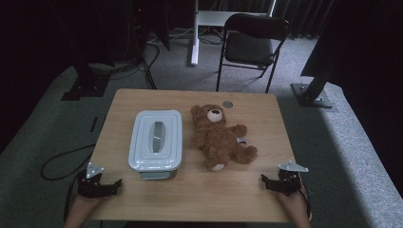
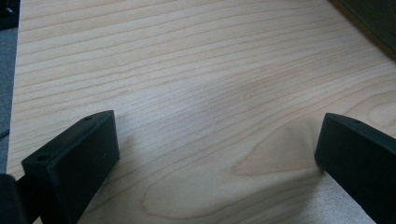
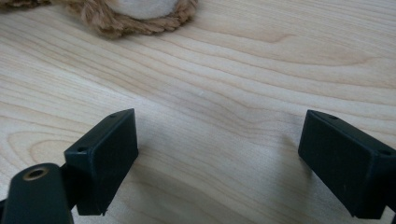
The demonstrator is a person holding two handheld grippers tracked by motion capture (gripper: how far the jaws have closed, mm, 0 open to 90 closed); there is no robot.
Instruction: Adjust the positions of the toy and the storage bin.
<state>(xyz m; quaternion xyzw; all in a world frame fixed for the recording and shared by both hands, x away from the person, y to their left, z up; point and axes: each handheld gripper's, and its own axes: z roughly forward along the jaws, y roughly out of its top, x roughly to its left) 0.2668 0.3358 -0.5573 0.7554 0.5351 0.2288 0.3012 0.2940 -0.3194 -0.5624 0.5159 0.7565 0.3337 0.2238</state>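
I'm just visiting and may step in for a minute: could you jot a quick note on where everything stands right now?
Left tongs: open, holding nothing, resting at the near left edge of the table.
Right tongs: open, holding nothing, at the near right edge.
Grey box: mid-table, lid on.
Teddy bear: lying on its back just right of the box, untouched.
Done: nothing visible yet.
Left: probably open the box and put the bear inside.

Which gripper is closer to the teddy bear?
Right. The right gripper sits near the teddy bear, just past its foot; the left gripper is farther off, beyond the lidded box.
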